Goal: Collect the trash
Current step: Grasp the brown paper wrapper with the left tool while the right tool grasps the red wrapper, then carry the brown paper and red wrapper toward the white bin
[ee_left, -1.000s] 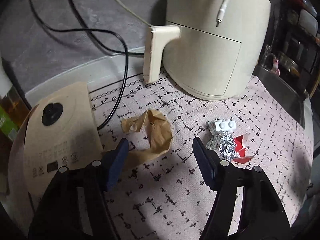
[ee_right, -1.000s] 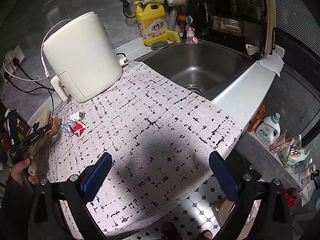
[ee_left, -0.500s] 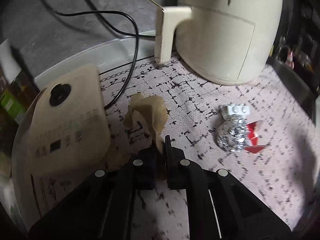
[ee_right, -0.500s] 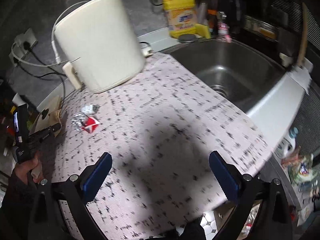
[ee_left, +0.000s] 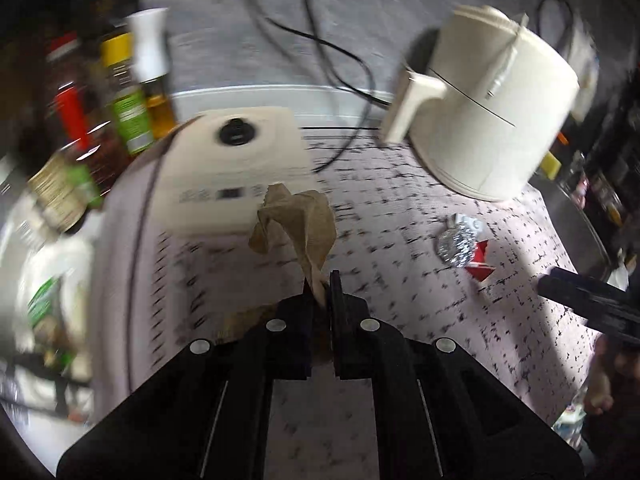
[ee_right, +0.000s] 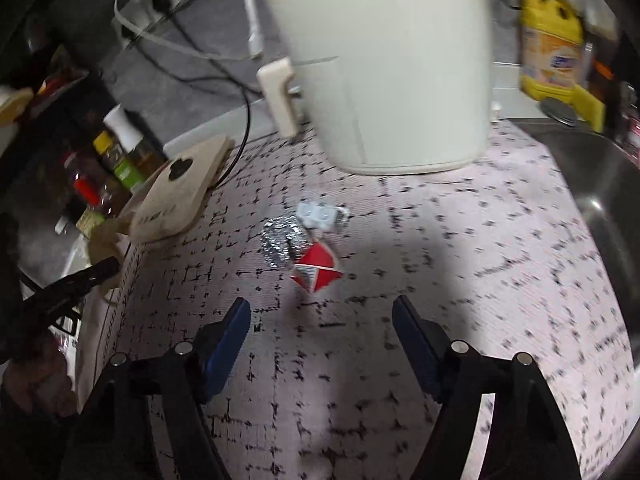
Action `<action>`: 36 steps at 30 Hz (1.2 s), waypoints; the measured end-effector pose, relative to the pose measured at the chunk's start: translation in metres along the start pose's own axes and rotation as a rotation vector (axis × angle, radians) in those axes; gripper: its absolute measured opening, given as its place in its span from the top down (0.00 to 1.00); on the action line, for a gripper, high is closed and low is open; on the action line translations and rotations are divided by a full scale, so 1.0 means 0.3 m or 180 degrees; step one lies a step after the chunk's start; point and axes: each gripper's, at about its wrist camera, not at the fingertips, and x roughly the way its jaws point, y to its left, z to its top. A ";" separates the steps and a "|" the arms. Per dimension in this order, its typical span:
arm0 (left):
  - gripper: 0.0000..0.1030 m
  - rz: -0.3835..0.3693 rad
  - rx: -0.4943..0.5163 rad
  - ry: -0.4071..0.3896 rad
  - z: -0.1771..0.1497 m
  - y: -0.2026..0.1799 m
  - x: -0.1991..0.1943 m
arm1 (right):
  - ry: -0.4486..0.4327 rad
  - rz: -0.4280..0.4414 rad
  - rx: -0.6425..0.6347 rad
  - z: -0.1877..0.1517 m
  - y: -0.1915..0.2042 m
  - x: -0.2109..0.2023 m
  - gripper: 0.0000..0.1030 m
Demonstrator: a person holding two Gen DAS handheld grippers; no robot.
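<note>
**Brown paper gripped; right tongs lining up on the foil-and-wrapper cluster**

Left wrist view, near to far: left gripper (ee_left: 321, 285) clenched on the tail of the crumpled brown paper (ee_left: 298, 222), which stands up from the pads, apparently lifted clear of the patterned mat (ee_left: 400, 240). Past it, a beige appliance (ee_left: 236, 168); farther right, the cream air fryer (ee_left: 488, 120).

Right wrist view: right gripper (ee_right: 322, 330) released, nothing between the pads; its jaws have just been closing in from wider. Just ahead of the tips lie the red wrapper (ee_right: 317, 270), the foil ball (ee_right: 280, 240) touching it, then the small white piece (ee_right: 318, 214).

Judgement: first item collected, second pick under way. Next move calls for lowering onto the red wrapper and closing without scattering the foil.

Only the left view shows the pinch itself. Only the right view shows the pile centred between open jaws, plus the yellow bottle (ee_right: 554, 48). No bin visible in either.
</note>
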 end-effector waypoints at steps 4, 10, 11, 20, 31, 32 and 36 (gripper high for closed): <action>0.93 0.0177 -0.0225 -0.0030 -0.059 0.083 -0.083 | 0.0169 0.0067 -0.0250 0.028 0.056 0.115 0.35; 0.93 0.0400 -0.0539 -0.0029 -0.140 0.188 -0.160 | 0.0353 0.0080 -0.0533 0.046 0.135 0.243 0.44; 0.93 0.0430 -0.0578 -0.0031 -0.151 0.202 -0.171 | 0.0362 0.0065 -0.0572 0.048 0.143 0.256 0.46; 0.93 0.0423 -0.0621 -0.0064 -0.179 0.225 -0.204 | 0.0367 -0.0132 -0.0680 0.069 0.168 0.289 0.96; 0.93 0.0108 -0.0384 -0.0070 -0.140 0.184 -0.168 | 0.0271 -0.0227 -0.0445 -0.005 0.120 0.166 0.97; 0.93 0.0067 -0.0352 -0.0068 -0.136 0.180 -0.165 | 0.0251 -0.0236 -0.0407 -0.015 0.116 0.148 0.97; 0.93 -0.0104 -0.0209 -0.0051 -0.128 0.163 -0.150 | 0.0175 -0.0267 -0.0249 -0.049 0.104 0.088 0.97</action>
